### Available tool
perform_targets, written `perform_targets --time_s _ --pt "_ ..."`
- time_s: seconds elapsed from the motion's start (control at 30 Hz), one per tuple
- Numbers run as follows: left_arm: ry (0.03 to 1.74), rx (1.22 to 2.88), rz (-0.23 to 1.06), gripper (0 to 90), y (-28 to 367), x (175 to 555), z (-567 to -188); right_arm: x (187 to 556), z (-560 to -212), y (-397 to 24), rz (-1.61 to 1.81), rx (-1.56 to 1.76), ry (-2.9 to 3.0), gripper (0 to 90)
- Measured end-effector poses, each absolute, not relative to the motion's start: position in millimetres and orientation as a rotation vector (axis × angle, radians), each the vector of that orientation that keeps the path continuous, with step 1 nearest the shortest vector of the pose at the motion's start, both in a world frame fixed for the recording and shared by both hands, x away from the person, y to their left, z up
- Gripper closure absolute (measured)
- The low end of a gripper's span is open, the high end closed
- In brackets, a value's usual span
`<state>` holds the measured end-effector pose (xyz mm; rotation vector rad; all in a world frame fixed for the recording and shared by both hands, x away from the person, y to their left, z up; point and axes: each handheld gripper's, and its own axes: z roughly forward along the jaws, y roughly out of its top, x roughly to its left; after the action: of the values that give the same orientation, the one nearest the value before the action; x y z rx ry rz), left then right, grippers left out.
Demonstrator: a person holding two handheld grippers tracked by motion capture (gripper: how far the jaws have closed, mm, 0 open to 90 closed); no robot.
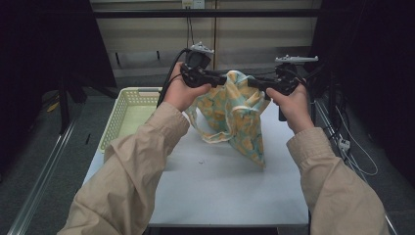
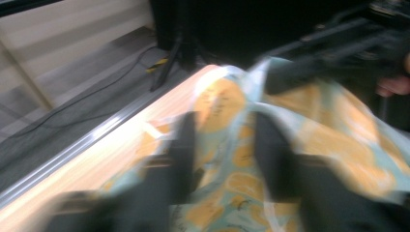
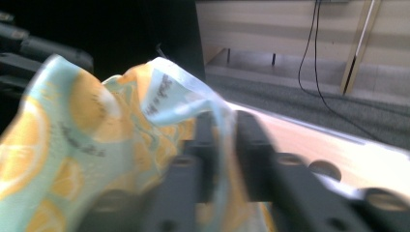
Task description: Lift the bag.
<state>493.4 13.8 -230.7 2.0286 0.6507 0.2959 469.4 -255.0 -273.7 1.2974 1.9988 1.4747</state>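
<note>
A pale blue cloth bag printed with orange slices (image 1: 235,117) hangs above the white table (image 1: 220,191), its lower end resting on the tabletop. Its top edge is bunched between my two grippers, which point at each other. My left gripper (image 1: 222,78) meets the cloth from the left; in the blurred left gripper view its jaws (image 2: 225,140) stand apart with the cloth (image 2: 232,159) lying between them. My right gripper (image 1: 252,82) meets it from the right. In the right gripper view its jaws (image 3: 225,130) show a narrow gap, and the bag's pale hem (image 3: 220,116) runs through it.
A cream plastic basket (image 1: 128,98) stands at the table's left side, next to my left forearm. Cables and a white plug strip (image 1: 344,143) lie on the floor at the right. A metal rail (image 1: 44,171) runs along the floor at the left.
</note>
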Motion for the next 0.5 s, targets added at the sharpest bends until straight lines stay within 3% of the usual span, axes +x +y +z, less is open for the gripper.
perform_targets --time_s 0.03,0.1,0.17,0.27,0.5 --pt "0.663 2.023 0.28 50.4 17 492 -232 467 -275 -255 1.495 1.291 2.014 58.6" --pt "0.694 2.006 0.245 31.4 25 489 -234 462 -275 -254 1.478 1.295 2.013 45.5" --pt "0.708 2.026 0.254 25.3 32 484 -236 457 -275 -254 1.512 1.319 2.029 34.9" --pt "0.716 2.01 0.22 13.7 45 475 -237 447 -274 -254 1.503 1.298 2.049 28.1" --pt "0.706 2.036 0.237 11.3 77 453 -243 425 -271 -262 1.525 1.259 2.068 23.6"
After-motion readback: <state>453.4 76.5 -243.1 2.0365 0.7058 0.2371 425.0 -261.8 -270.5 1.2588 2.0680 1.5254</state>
